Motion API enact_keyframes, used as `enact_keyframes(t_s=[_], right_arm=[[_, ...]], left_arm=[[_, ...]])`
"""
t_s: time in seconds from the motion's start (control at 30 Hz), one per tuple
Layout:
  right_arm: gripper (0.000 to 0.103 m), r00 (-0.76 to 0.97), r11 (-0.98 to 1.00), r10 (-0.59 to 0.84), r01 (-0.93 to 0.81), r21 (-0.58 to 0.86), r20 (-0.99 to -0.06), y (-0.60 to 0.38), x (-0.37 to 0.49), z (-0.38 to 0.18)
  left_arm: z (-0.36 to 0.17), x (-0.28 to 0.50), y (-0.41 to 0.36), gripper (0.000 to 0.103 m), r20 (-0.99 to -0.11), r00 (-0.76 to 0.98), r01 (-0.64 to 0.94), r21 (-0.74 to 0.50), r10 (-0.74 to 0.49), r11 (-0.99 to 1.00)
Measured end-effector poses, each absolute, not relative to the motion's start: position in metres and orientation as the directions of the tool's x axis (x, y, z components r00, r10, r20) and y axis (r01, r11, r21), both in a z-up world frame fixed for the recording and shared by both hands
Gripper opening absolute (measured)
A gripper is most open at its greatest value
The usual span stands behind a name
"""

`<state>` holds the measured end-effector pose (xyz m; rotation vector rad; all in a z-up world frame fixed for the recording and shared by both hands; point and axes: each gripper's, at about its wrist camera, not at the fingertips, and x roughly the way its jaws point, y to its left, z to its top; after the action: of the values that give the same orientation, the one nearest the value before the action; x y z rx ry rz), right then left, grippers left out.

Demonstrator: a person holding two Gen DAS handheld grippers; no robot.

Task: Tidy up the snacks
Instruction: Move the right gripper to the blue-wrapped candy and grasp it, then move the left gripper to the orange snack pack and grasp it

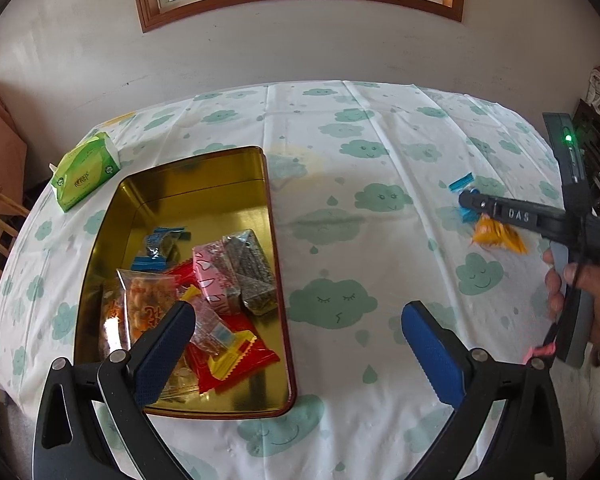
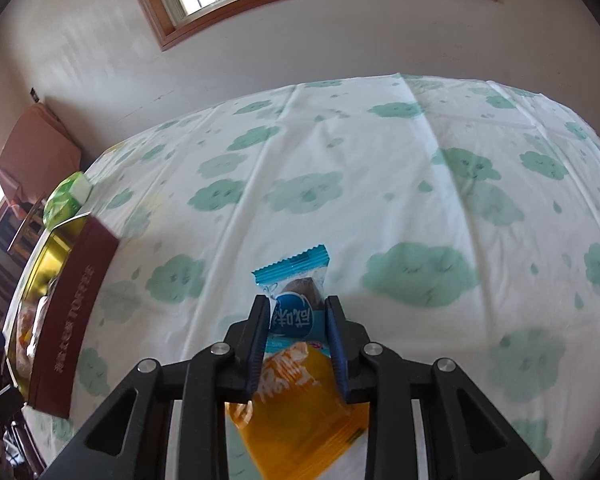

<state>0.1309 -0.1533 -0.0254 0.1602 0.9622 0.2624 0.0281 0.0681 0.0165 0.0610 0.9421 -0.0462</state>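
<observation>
Cloud-print tablecloth (image 2: 380,152) bears gold tin (image 1: 204,184), well apart; right gripper (image 2: 298,316) clamped on blue snack packet (image 2: 296,276), orange packet (image 2: 300,408) beneath may drag along; left gripper (image 1: 298,320) open, empty.

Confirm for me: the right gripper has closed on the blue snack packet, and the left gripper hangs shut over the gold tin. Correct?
One thing is off: the left gripper is open, not shut; the left wrist view shows its blue pads spread wide, one over the gold tin, nothing between them. The rest stands: the right wrist view shows the right gripper closed on the blue snack packet.
</observation>
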Motion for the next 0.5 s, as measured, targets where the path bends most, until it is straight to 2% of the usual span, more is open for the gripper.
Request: enact_keyframes(t_s=[0.23,0.5], right_arm=[[0.028,0.586,0.942,0.337,-0.211,0.263,-0.737,-0.14,0.095,-0.005],[0.028,0.668,0.983,0.18,-0.09,0.161,-0.722,-0.2,0.076,0.003]], left_arm=[[0.012,0.03,0.054,0.103,-0.806,0.588,0.1,-0.008,-0.066,0.995],[0.008,0.037,0.016,0.103,-0.807,0.572,0.19,-0.04,-0.143,0.981]])
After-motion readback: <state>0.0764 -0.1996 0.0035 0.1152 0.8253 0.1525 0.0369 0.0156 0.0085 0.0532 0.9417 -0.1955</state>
